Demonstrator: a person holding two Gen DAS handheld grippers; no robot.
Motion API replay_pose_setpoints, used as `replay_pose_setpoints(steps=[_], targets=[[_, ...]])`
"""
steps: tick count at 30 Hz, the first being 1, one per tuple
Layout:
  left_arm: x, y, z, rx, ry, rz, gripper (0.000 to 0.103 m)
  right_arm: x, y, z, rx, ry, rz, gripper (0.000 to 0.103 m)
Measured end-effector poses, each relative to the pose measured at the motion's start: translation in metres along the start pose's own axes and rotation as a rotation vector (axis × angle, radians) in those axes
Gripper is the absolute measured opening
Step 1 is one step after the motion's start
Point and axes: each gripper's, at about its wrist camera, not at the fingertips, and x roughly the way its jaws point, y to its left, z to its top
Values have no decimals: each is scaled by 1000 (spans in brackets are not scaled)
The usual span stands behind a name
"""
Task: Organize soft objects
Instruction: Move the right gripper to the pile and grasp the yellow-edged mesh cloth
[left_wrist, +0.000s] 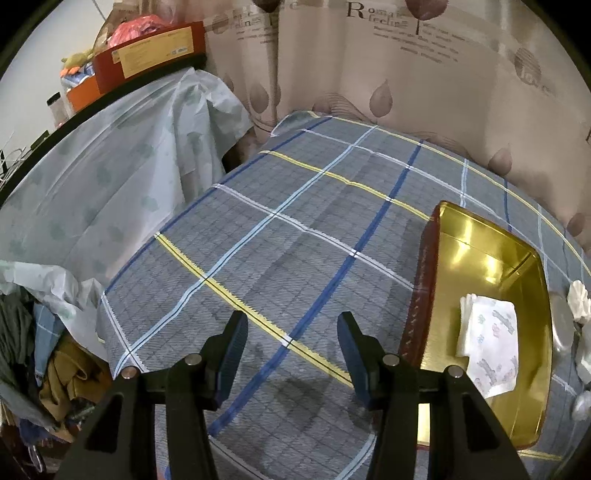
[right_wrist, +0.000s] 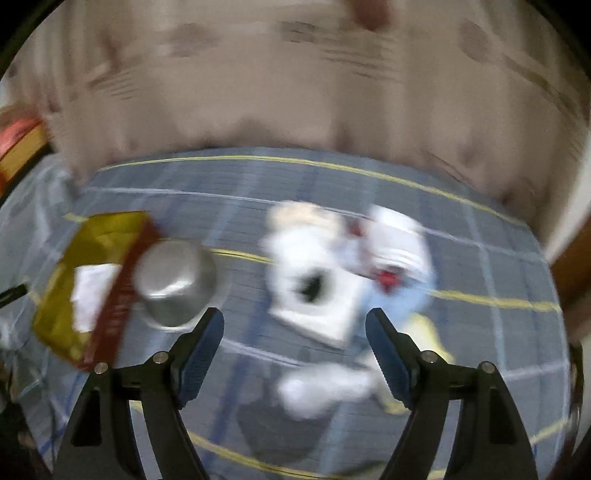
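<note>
One soft item binned; several still loose on the checked grey-blue bedcover (left_wrist: 295, 240).

One folded white printed cloth (left_wrist: 487, 343) lies inside the gold-lined rectangular tin with a red outer wall (left_wrist: 480, 236), at 4 o'clock in the left wrist view. Remaining, in the blurred right wrist view: a heap of white, pale-blue and red soft pieces (right_wrist: 347, 273) at centre, well apart from the tin; the count is unclear. A round silver metal lid (right_wrist: 173, 284) sits just beside the tin at 9 o'clock. Left gripper (left_wrist: 291, 350) stands part open, empty, over bare cover. Right gripper (right_wrist: 295, 354) is wide, empty, above the heap. Open room lies from 10 to 12 o'clock; a curtain bounds the far edge.
</note>
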Motion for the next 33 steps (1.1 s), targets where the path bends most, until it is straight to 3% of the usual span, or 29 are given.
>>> replay_pose_setpoints(steps=[3,6,15,22,27,33], targets=[[-3,-5,-1,21,-12,3,52,10,-30,-1,81,60,-84,86],[-4,-10,-2,42,-20,4,52,24,-54,-2,163,124,-113,91],[-18,-25,-5,87,-71,-35,52,69,-93,-15,354,284,-85,91],[-39,-70,-17,249,-107,-61,52,88,-103,-22,367,337,-54,89],[-68,-113,-28,356,-170,-155,52,95,-107,-28,353,350,-19,83],[-79,-178,-42,467,-110,-329,52,89,-107,-28,307,343,16,76]])
